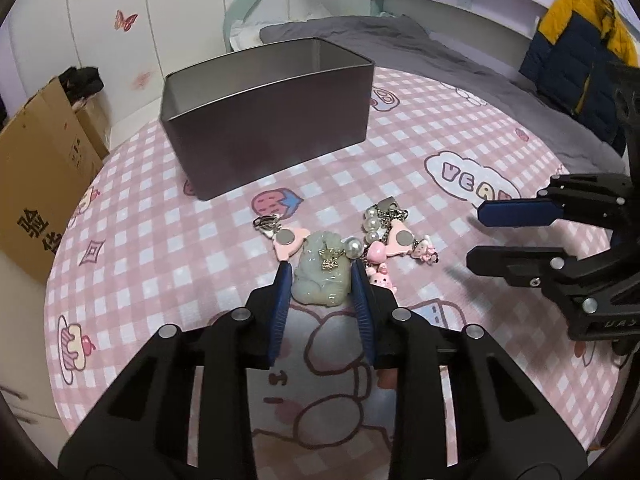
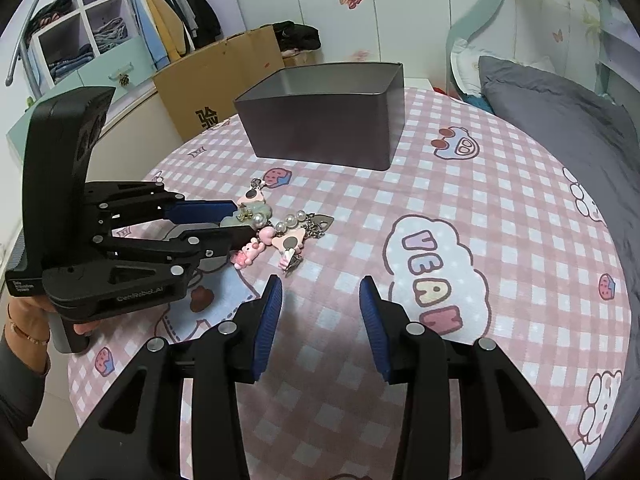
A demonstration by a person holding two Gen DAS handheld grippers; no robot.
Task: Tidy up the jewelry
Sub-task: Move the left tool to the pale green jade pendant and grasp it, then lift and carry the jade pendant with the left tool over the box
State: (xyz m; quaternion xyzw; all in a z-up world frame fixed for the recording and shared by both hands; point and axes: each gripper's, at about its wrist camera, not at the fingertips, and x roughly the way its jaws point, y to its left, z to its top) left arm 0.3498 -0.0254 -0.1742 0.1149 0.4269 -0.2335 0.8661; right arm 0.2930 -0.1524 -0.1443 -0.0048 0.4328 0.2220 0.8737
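Observation:
A pile of jewelry lies on the pink checked cloth: a pale green jade pendant (image 1: pixel 318 276) with a small gold charm, pearl beads (image 1: pixel 372 222), pink charms (image 1: pixel 400 240) and a chain. My left gripper (image 1: pixel 321 276) is open, its blue pads on either side of the jade pendant, which still rests on the cloth. It also shows in the right wrist view (image 2: pixel 240 222) at the pile (image 2: pixel 280 232). My right gripper (image 2: pixel 320 292) is open and empty, a little short of the pile. An open grey metal tin (image 1: pixel 268 120) stands behind the pile.
A cardboard box (image 1: pixel 44 168) stands off the table's left edge. A grey blanket (image 2: pixel 560 120) and a yellow and navy jacket (image 1: pixel 572 60) lie on the bed to the right. Wardrobe shelves (image 2: pixel 80 40) are at the far left.

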